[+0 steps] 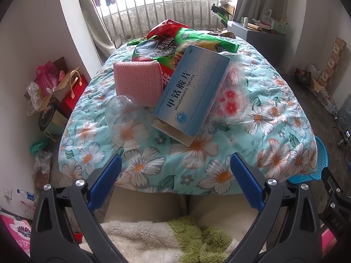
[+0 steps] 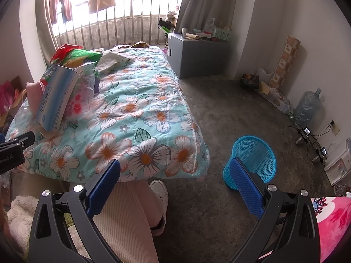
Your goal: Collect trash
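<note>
You are holding your left gripper spread wide and empty, facing the medicine box lying among wrappers on the floral quilt. Your right gripper is gaping too, beside the blue basket.

The box hides much of the snack bag at twelve o'clock, and the basket at three is mostly behind the quilt.
</note>
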A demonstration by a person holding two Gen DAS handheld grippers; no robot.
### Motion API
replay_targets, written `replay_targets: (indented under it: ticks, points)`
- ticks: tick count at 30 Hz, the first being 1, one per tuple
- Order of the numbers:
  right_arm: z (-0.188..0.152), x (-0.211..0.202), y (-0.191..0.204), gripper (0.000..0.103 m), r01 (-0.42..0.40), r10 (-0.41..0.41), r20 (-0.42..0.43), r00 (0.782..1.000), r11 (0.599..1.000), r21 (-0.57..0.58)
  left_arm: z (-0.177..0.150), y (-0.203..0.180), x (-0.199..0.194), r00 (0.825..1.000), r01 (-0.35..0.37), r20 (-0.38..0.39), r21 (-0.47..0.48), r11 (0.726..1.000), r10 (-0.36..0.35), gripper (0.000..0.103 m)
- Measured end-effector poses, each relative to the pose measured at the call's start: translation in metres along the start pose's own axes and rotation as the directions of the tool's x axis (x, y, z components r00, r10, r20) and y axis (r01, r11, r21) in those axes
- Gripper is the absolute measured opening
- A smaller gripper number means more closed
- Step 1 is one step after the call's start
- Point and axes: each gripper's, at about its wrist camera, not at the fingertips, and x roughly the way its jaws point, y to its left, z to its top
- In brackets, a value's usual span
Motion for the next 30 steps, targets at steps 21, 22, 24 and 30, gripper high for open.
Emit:
replay_targets:
  ticks: [21, 22, 24, 30]
  points:
    - [0.0, 0.0008, -0.0007, 0.097, 0.004, -0.004, 0.0, 1.0, 1.0, 0.0, -0.0028, 0.0004, 0.0029, 1.0, -0.002, -0.009, 0.006, 1.0, 0.002, 0.095]
    - [-0.0002, 0.0009, -0.0011, 0.097, 0.005, -0.005, -0.001, 1.0, 1.0, 0.0, -0.0034, 0.0005, 0.0034, 1.0, -0.002, -0.01, 0.007, 1.0, 0.002, 0.095]
    - [-0.0002, 0.0008, -0.0021, 0.097, 0.006, -0.006, 0.0, 1.0, 1.0, 0.001, -0.0037, 0.0001, 0.0038, 1.0, -0.003, -0.01, 0.01, 1.0, 0.003, 0.095]
    - [-0.0004, 0.0002, -0.0032, 0.097, 0.013, -0.013, 0.003, 1.0, 1.0, -0.001, -0.0038, 0.0003, 0.0038, 1.0, -0.004, -0.009, 0.009, 1.0, 0.004, 0.095]
